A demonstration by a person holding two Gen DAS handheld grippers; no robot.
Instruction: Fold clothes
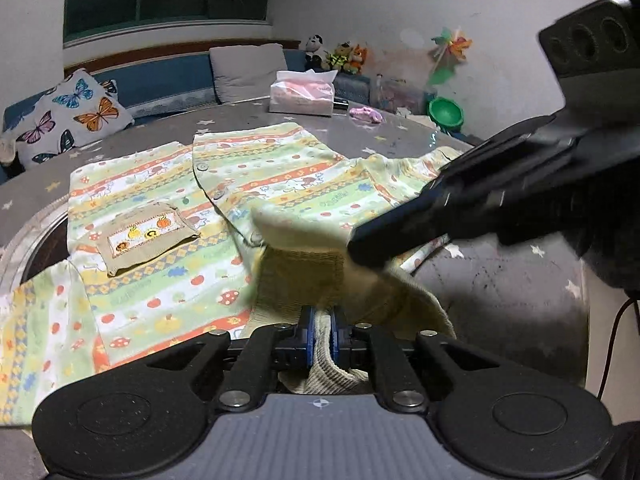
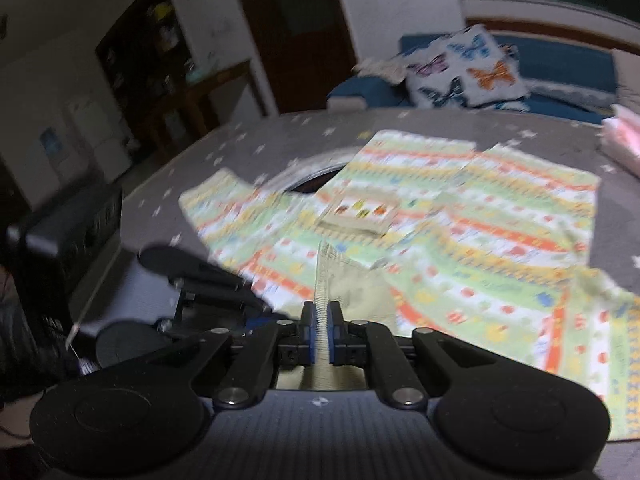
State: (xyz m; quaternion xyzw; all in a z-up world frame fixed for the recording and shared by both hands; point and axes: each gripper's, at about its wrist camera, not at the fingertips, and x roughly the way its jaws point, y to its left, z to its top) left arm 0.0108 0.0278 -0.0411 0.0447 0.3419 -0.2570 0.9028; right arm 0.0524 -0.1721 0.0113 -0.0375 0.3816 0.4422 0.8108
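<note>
- Child's shirt (image 1: 160, 208): lies spread over the grey, star-dotted bench (image 1: 500, 288), filling the centre and left of the left wrist view and the centre and right of the right wrist view.
- Fabric: pale bands of green, yellow, white and orange, printed with mushrooms, flowers and small animals.
- Chest pocket (image 1: 150, 240): beige ribbed knit with a white strip of embroidered fruit, at centre left of the left wrist view.
- Front placket: two round buttons (image 1: 202, 167) along the overlapped edge, upper centre.
- Collar (image 1: 304, 272): beige ribbed knit, lower centre, lifted off the bench.
- Left tongs (image 1: 320, 322): closed on the ribbed collar edge, bottom centre.
- Right tongs (image 2: 320, 318): closed on a ribbed collar edge; the view is blurred.
- Writing: small green lettering on the print, too small to read.
</note>
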